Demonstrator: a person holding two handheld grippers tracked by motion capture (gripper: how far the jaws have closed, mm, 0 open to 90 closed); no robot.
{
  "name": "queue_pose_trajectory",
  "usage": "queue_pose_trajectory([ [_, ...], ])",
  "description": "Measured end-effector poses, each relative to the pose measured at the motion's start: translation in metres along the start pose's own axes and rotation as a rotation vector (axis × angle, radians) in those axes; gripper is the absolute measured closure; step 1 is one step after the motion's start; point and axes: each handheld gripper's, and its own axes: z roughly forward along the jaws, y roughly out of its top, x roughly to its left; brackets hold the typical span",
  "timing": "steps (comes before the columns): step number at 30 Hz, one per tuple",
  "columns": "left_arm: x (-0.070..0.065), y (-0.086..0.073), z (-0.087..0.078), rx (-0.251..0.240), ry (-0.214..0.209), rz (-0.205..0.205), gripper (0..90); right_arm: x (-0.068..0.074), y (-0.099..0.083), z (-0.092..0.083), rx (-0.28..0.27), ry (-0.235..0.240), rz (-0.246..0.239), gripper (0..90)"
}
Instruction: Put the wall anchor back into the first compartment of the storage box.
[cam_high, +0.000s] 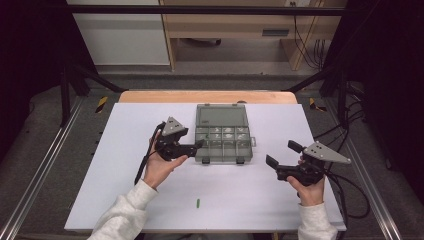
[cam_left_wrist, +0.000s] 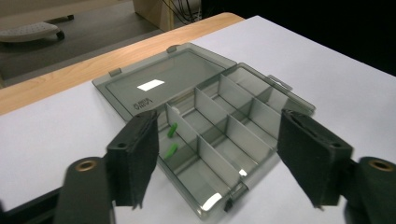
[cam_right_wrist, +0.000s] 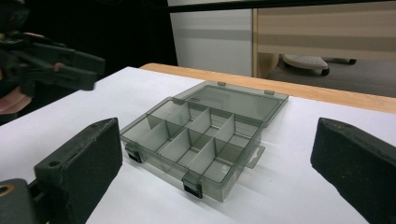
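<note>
Smoky grey box (cam_high: 223, 134), green pegs (cam_left_wrist: 171, 140)

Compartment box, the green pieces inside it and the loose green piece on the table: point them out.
compartment box (cam_high: 222, 119): high view, on the opened lid.
green pieces inside (cam_left_wrist: 172, 150): left gripper view, on the nearer piece's middle.
loose green piece (cam_high: 198, 203): high view, on its middle.

Smoky clear box (cam_left_wrist: 219, 135), lid flat open, eight compartments, just ahead of left gripper (cam_left_wrist: 219, 161), two green pegs (cam_left_wrist: 171, 140) in compartments nearest its left jaw, third peg (cam_high: 198, 203) on table between both grippers, nearer the person
</note>
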Motion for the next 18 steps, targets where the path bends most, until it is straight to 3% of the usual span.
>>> queue_pose_trajectory([
  [7, -0.01, -0.015, -0.021, -0.002, 0.012, 0.013, 15.6, 0.001, 0.0, 0.0, 0.006, -0.001, 0.002, 2.4],
  [18, -0.033, -0.043, -0.038, 0.025, -0.007, 0.003, 8.8, 0.0, 0.0, 0.0, 0.003, -0.001, -0.001, 2.3],
])
